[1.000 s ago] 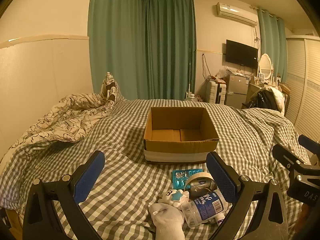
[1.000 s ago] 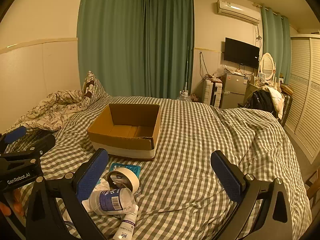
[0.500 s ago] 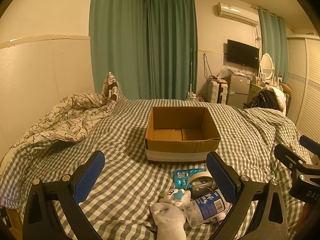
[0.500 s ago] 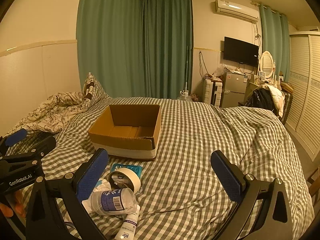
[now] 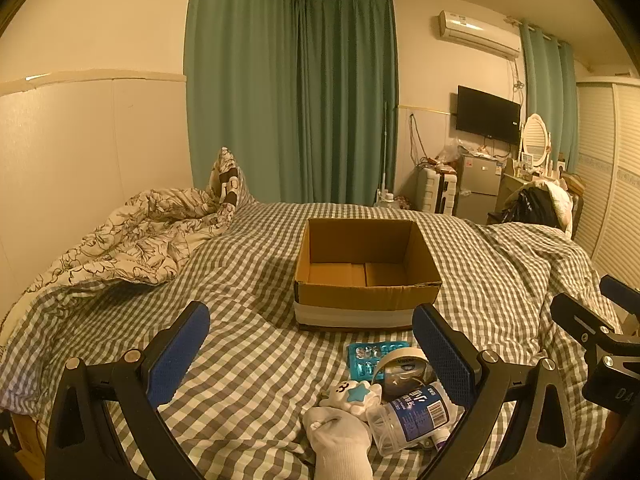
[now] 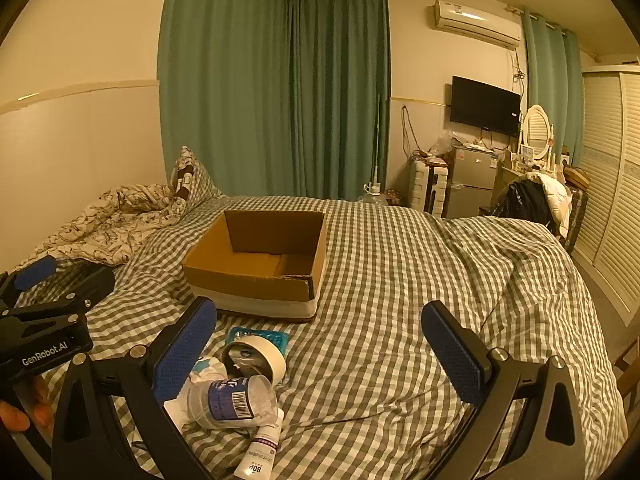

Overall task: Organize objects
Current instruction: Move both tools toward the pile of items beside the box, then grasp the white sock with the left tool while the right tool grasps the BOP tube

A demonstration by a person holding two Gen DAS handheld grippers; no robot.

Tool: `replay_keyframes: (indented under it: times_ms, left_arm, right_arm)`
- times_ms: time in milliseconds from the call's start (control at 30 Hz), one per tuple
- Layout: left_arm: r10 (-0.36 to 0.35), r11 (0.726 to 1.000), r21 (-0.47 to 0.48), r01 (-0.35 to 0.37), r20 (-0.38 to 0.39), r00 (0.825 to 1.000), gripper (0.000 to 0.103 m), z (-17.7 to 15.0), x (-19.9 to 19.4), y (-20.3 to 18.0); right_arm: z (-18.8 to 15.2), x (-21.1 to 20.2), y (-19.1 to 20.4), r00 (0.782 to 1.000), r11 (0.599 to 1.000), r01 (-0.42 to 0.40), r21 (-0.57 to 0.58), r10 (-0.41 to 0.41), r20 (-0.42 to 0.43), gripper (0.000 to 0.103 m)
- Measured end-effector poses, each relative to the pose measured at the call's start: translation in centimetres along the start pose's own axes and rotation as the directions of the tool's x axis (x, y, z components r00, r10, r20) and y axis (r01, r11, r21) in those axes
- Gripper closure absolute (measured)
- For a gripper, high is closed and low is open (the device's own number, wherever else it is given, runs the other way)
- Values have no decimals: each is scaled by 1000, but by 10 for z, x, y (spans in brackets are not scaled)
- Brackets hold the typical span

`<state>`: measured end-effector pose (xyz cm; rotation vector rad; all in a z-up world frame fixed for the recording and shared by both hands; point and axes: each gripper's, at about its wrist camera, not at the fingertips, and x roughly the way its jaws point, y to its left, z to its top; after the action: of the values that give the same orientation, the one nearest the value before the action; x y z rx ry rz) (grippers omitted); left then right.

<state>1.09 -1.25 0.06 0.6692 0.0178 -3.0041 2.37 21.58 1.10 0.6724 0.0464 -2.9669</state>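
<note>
Both tools hang above the near end of the bed [image 5: 256, 364], which is covered in a grey-and-white checked sheet. The left hand-held gripper [image 5: 310, 344] is released, its blue pads spread wide with nothing between them. The right hand-held gripper [image 6: 320, 340] is likewise spread wide and holds nothing.

Straight ahead of the left hand-held gripper sits an open cardboard box [image 5: 366, 276] with only its bare bottom flaps showing inside; from the right hand-held gripper it lies ahead and to the left.

The things to be sorted lie in a small heap on the sheet, just short of the box. Seen from the left hand-held gripper they are low and to the right, close under its right finger: a teal blister pack [image 5: 370, 354] nearest the box, a roll of tape [image 5: 400, 364] resting partly on it, a clear plastic jar with a blue label [image 5: 412, 416] on its side, a small white plush with a blue star [image 5: 352, 394], and a white sock [image 5: 340, 440] at the bottom edge. From the right hand-held gripper the same heap lies low and left, beside its left finger, with a white tube [image 6: 260, 452] poking out below the jar.

A rumpled floral duvet [image 5: 132, 240] lies far left against the wall.
</note>
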Motion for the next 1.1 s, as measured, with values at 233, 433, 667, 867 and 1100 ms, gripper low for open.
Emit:
replay_keyframes:
  times_ms: [233, 433, 667, 867, 1100]
  left_arm:
    - [-3, 1000, 8, 3, -17, 1000, 0, -2, 2, 2]
    - [13, 999, 42, -9, -87, 996, 0, -19, 19, 5]
    - [-6, 997, 74, 25, -252, 968, 0, -55, 53, -2]
    - [-25, 984, 151, 93, -401, 916, 0, -96, 75, -28]
    - [-68, 960, 207, 189, -484, 872, 45, -128, 92, -43]
  right_arm:
    - [0, -2, 1, 1000, 1000, -8, -10, 8, -6, 0]
    - [-8, 8, -1, 999, 1000, -10, -18, 9, -46, 0]
    - [-29, 37, -3, 992, 1000, -19, -15, 17, -128, 0]
    - [-57, 61, 0, 976, 998, -38, -48, 26, -218, 0]
    - [-87, 86, 3, 943, 996, -66, -65, 40, -329, 0]
